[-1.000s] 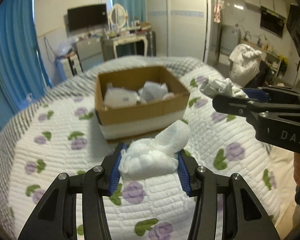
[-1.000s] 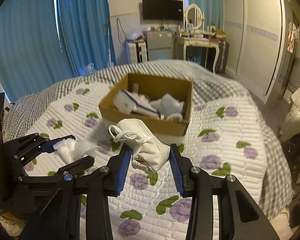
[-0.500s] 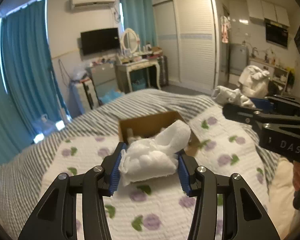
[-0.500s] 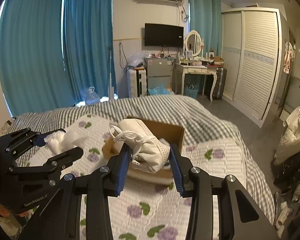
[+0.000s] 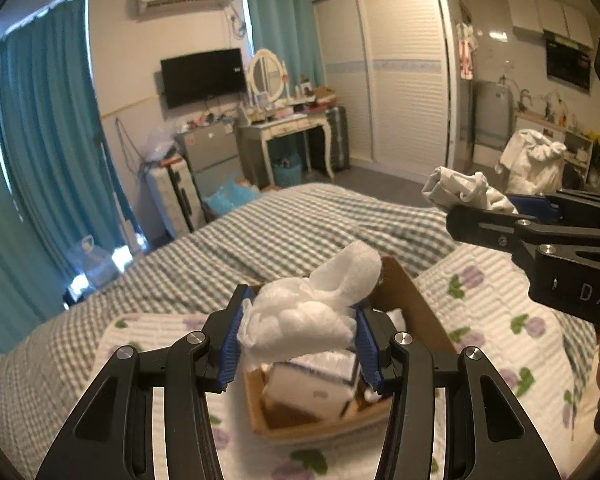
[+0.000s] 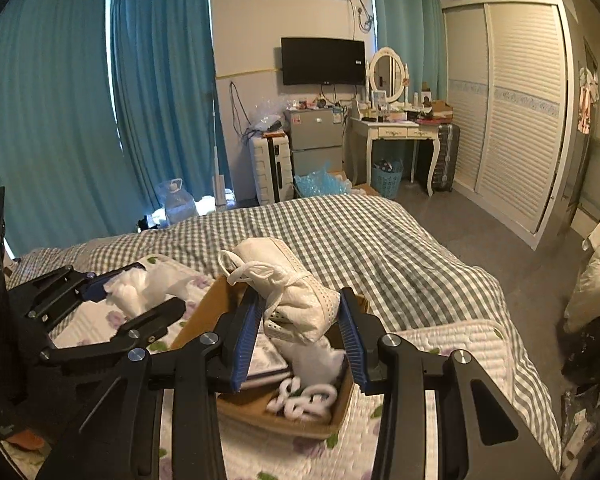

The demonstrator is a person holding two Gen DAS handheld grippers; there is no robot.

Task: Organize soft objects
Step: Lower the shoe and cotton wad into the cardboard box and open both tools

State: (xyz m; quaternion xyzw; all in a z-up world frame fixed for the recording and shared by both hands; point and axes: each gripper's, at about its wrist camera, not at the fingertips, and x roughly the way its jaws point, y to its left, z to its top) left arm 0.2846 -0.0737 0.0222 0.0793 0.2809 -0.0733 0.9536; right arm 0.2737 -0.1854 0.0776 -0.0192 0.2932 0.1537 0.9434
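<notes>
The left gripper (image 5: 298, 340) has its jaws pressed from both sides on a white crumpled plastic bag (image 5: 314, 312), and the blue pads (image 5: 231, 344) touch the bag on each side. The bag is held in the air above a cardboard box (image 5: 412, 308), which stands on the bed. The right gripper (image 6: 298, 344) has its jaws clamped on a white shoe (image 6: 288, 292) with laces; the shoe lies tilted between the blue pads, with the laced end pointing up and to the left. It also hangs over the box (image 6: 204, 312). Inside the box there are already some white things: a small white carton (image 5: 312, 384), something white and soft (image 6: 316, 360), and a white cord or chain (image 6: 304, 400) near the front wall. The two grippers are near each other, the left one a little to the left of the box in the right wrist view. The box stands on a white quilt with purple flowers (image 5: 500, 300), and further away the bed has a checked cover (image 6: 380, 240). Behind the bed there are blue curtains (image 6: 60, 120), a television (image 6: 322, 61) on the wall, and a dressing table (image 6: 396, 132).
</notes>
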